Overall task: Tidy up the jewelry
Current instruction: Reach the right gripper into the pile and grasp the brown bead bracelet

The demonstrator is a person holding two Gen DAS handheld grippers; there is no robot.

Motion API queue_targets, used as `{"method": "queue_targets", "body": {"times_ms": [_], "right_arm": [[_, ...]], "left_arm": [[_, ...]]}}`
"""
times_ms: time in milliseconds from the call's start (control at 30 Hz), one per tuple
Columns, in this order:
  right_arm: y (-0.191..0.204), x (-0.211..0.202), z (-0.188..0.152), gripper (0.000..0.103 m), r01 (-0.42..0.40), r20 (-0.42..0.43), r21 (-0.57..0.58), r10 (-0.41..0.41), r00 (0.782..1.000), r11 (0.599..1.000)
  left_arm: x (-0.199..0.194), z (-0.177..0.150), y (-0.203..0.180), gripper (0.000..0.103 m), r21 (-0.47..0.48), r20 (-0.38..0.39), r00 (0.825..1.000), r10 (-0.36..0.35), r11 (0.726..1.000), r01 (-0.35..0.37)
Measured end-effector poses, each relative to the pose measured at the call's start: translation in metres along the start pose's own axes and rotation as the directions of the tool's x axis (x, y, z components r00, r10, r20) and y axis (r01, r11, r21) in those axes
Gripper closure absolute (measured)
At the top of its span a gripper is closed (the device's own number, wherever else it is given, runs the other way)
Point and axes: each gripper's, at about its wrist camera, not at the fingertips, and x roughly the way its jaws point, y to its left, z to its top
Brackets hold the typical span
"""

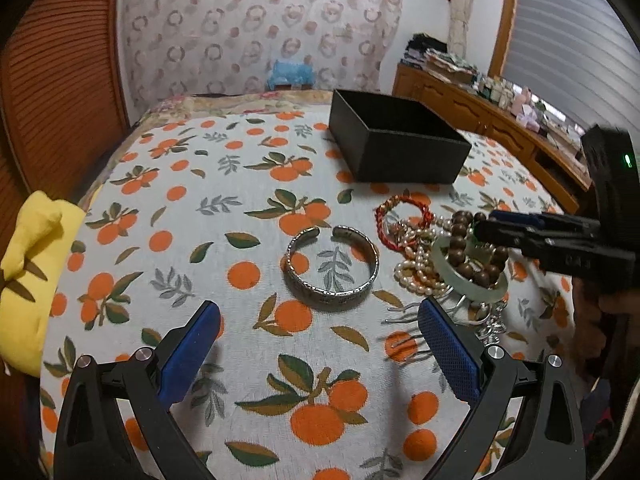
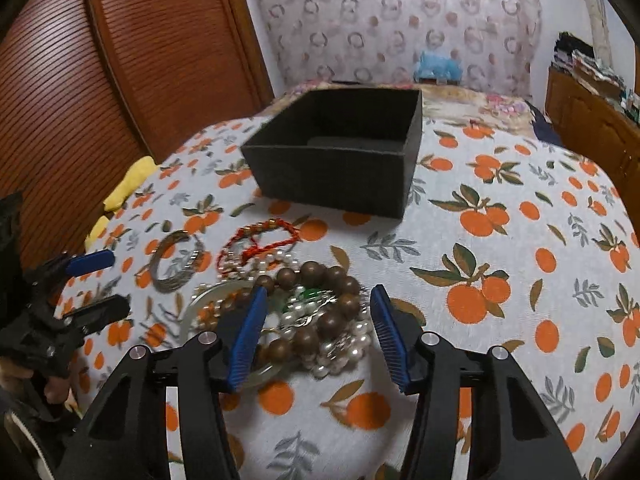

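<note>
Landmark: black box (image 2: 336, 152), open-topped and apparently bare inside, standing on the orange-print cloth (image 2: 520, 200) that covers the bed
Jewelry heap (image 2: 304, 312): on the cloth just on the near side of the black box, apart from it; a tangle of wooden bead bracelet (image 2: 320, 280), pearl strands (image 2: 348, 344), pale jade bangle (image 2: 224, 300) and red cord bracelet (image 2: 260, 236), all overlapping
Silver cuff (image 1: 332, 264): lies flat, alone, beside the heap on the side away from the box's right end; its gap faces the black box
Right gripper (image 2: 318, 332): about half open, nothing held; its blue pads stand to either side of the wooden beads and pearls, not pressing on them as far as I can tell
Left gripper (image 1: 320, 344): jaws wide apart, nothing between them; hovers over bare cloth on the near side of the silver cuff
Key relation: the heap lies straight ahead of the right gripper and between it and the black box, so the right hand is nearer the heap; the left is nearer the cuff
Bead loop axis: runs roughly across the right gripper's jaw line, from what shows
Judgement: a pinch on the beads looks like the step in hand; tangled pearls may drag along
</note>
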Motion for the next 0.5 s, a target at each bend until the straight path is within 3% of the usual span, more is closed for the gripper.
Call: {"method": "queue_targets", "body": {"times_ms": [100, 200, 267, 500], "right_arm": [[-0.002, 0.005, 0.002, 0.055, -0.007, -0.026, -0.003, 0.007, 1.000, 1.000], [0.000, -0.001, 0.004, 0.068, -0.023, -0.009, -0.015, 0.023, 1.000, 1.000], [0.000, -0.005, 0.006, 0.084, -0.029, 0.007, -0.028, 0.029, 1.000, 0.999], [0.005, -0.024, 0.016, 0.086, -0.071, 0.056, -0.069, 0.075, 0.996, 0.995]], "left_arm": [[0.008, 0.003, -0.001, 0.008, 0.023, -0.019, 1.000, 0.017, 1.000, -0.017], [0.013, 0.006, 0.000, 0.008, 0.039, -0.032, 0.999, 0.022, 0.999, -0.021], [0.017, 0.009, 0.001, 0.008, 0.047, -0.044, 0.999, 0.017, 0.999, -0.015], [0.029, 0.017, -0.001, 0.008, 0.065, -0.079, 0.997, -0.012, 0.998, 0.017]]}}
